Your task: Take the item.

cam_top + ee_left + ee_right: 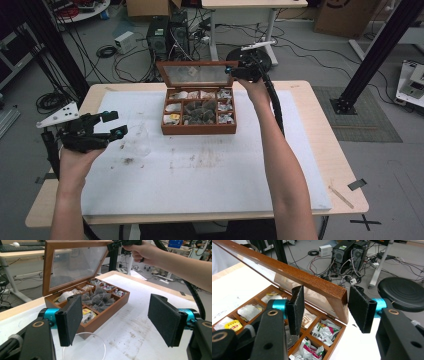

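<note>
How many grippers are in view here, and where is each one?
2. The left gripper hovers open over the mat's left side by the clear glass. The right gripper is at the upper right corner of the wooden box's raised lid.

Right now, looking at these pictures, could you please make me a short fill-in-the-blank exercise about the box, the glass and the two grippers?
1. The lid of the wooden box is ____.
2. The right gripper has its jaws around a ____ of that lid.
3. The glass on the white mat is ____.
4. The left gripper, hovering beside the glass, is ____.

Missing words: open; corner; empty; open
</note>
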`<state>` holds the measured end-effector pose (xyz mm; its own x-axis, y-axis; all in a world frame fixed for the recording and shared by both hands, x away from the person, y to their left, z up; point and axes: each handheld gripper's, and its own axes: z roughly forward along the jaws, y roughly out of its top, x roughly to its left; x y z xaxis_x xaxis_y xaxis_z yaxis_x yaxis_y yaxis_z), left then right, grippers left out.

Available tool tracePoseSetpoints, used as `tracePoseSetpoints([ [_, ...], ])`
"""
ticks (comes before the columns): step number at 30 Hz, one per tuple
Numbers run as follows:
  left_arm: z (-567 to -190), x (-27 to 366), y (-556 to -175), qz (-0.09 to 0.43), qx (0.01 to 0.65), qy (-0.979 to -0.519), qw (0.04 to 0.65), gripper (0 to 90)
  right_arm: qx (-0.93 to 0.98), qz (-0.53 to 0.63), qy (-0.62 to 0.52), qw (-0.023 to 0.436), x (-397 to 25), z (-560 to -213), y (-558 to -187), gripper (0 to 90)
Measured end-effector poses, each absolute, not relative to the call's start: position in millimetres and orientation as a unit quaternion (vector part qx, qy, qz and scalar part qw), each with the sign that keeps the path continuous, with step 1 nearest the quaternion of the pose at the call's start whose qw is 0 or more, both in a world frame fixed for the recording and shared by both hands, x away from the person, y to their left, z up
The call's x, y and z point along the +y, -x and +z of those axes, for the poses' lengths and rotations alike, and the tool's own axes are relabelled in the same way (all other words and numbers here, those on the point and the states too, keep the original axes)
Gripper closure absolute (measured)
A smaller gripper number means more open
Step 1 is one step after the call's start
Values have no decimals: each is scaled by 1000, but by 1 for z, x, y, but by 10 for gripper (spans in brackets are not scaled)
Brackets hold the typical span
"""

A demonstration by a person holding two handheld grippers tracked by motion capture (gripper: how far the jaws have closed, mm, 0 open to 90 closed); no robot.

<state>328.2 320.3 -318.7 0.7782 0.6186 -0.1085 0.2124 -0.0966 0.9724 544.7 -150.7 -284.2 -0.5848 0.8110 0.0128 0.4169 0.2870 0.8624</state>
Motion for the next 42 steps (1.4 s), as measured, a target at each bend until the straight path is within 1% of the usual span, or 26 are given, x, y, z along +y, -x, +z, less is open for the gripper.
tracePoseSetpoints([
  [9, -322, 323, -327, 170, 294, -719, 606, 278, 772, 444, -397, 223, -151, -285, -544, 484],
  [16, -319, 315, -328, 172, 291, -724, 601, 278, 772, 445, -396, 224, -151, -285, -543, 484],
  [20, -314, 299, -336, 169, 283, -733, 595, 278, 774, 443, -395, 223, -151, -285, -543, 484],
  [29, -311, 248, -365, 157, 273, -756, 574, 278, 774, 441, -393, 227, -150, -285, -542, 483],
  [42, -318, 202, -406, 132, 279, -763, 568, 278, 778, 438, -388, 230, -150, -285, -541, 479],
])
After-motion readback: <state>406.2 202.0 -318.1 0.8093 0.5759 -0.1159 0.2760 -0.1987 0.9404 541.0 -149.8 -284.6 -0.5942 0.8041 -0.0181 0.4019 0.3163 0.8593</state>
